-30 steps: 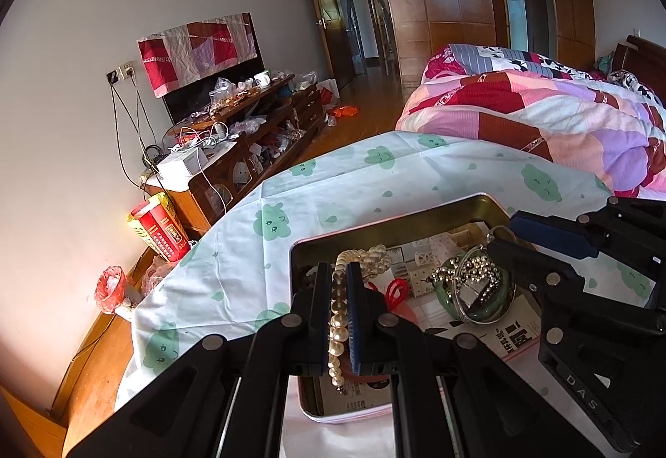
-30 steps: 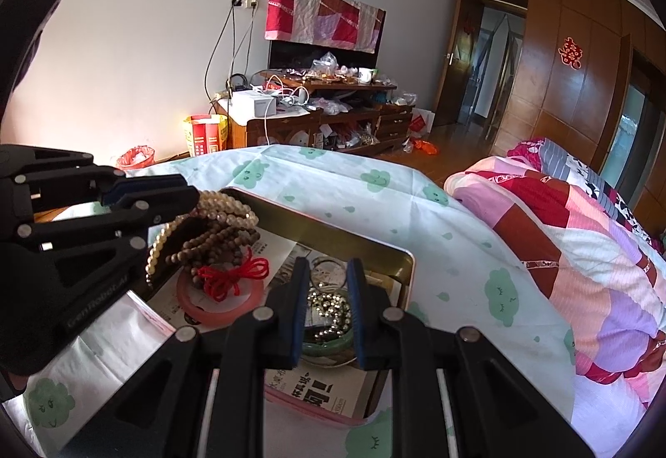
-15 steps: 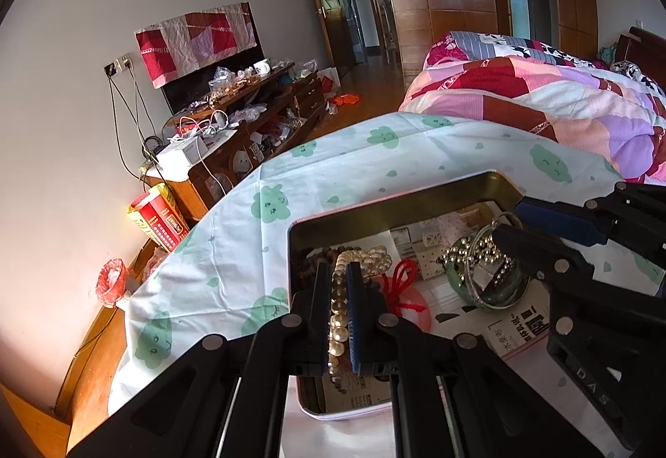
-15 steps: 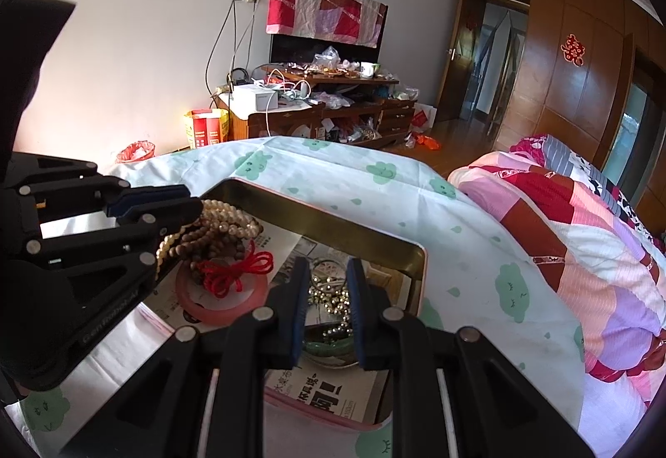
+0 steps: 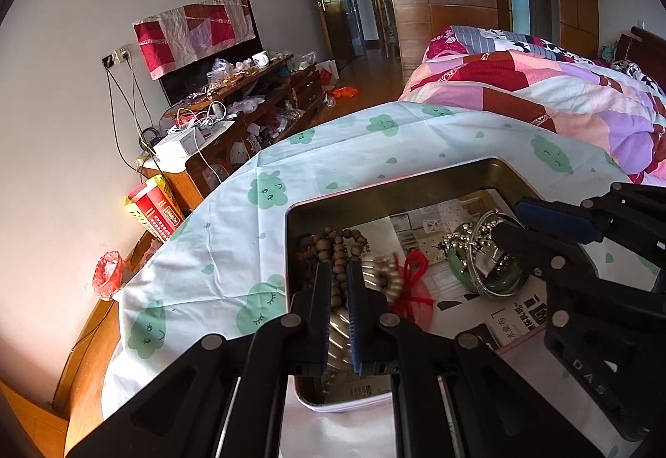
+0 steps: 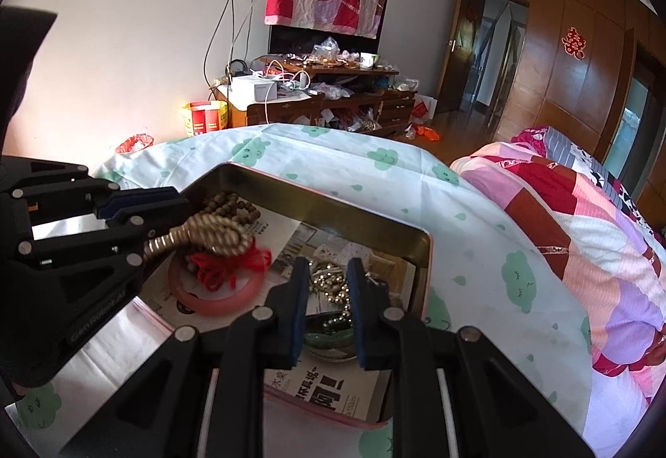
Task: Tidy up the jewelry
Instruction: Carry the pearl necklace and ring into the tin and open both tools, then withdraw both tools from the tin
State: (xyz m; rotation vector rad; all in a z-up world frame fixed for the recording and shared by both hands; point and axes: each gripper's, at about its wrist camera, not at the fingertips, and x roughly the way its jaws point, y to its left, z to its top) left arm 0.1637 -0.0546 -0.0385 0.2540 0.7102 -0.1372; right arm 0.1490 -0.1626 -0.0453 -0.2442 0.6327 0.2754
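Observation:
A metal tin (image 5: 374,189) (image 6: 316,200) lined with newspaper sits on a cloud-print cloth. My left gripper (image 5: 339,270) (image 6: 175,229) is shut on a pearl bead strand (image 5: 339,327) (image 6: 216,235), low over the tin's left part, above brown wooden beads (image 5: 329,245) (image 6: 227,206), a red cord (image 5: 414,270) (image 6: 216,270) and a pink bangle (image 6: 200,299). My right gripper (image 6: 329,270) (image 5: 505,218) is shut on a silver bead bracelet (image 6: 331,287) (image 5: 470,235) over a green bangle (image 5: 491,283) (image 6: 329,339).
The cloth-covered table (image 5: 233,241) drops off at the left. A quilted bed (image 5: 562,91) (image 6: 582,216) lies to the right. A cluttered wooden TV stand (image 5: 233,116) (image 6: 324,91) is against the far wall, with a red-yellow box (image 5: 152,210) on the floor.
Both grippers have lowered into the tin. The pearl strand now lies down over the wooden beads, and the silver bracelet rests on the green bangle.

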